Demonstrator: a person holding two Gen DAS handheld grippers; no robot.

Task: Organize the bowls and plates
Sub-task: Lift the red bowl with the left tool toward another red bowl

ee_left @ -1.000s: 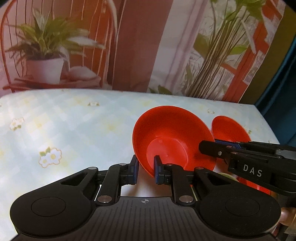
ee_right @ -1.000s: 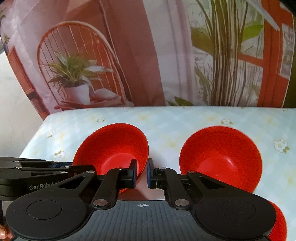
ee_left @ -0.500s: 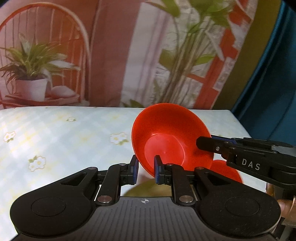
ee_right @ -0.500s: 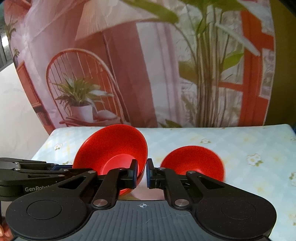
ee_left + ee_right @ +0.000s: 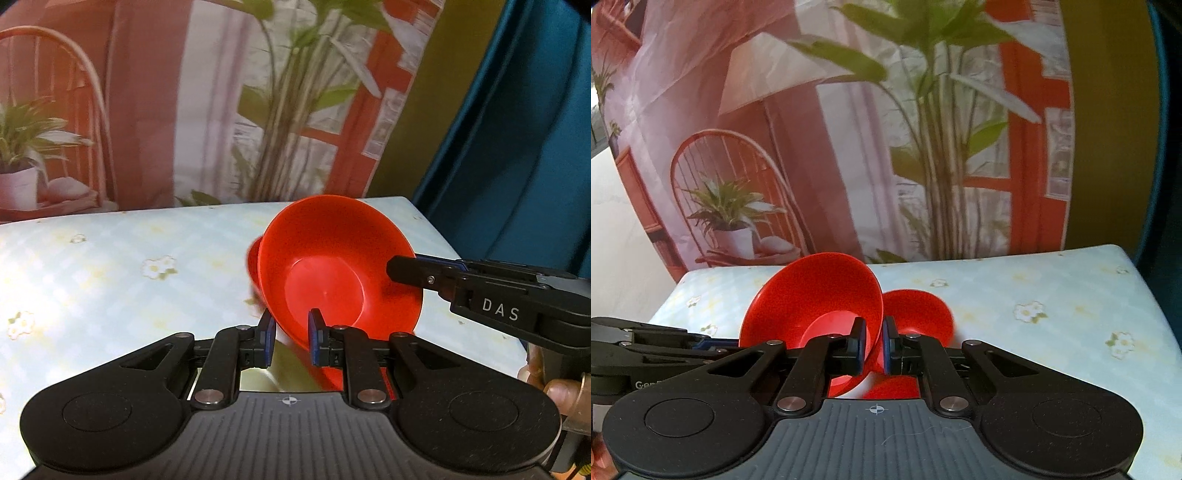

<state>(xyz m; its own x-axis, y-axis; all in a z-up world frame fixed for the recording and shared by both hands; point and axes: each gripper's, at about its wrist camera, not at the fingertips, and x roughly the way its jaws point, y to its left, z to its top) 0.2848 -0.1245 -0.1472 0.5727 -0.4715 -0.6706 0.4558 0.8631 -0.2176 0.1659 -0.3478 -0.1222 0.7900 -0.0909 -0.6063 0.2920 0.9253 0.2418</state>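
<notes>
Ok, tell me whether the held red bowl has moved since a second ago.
Yes. In the left wrist view the red bowl, pinched by both grippers, now sits by the table's far right corner, off the middle cloth it was over earlier, so it has shifted right.

The table wears a pale blue checked cloth printed with small flowers; a red bowl sits on it, at about 12 o'clock in the right wrist view

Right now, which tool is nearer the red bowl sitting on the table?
Right, it seems. The right tool, clamped on the tilted bowl, has the table bowl just past its tips; the left tool grips the tilted bowl's far rim.
</notes>
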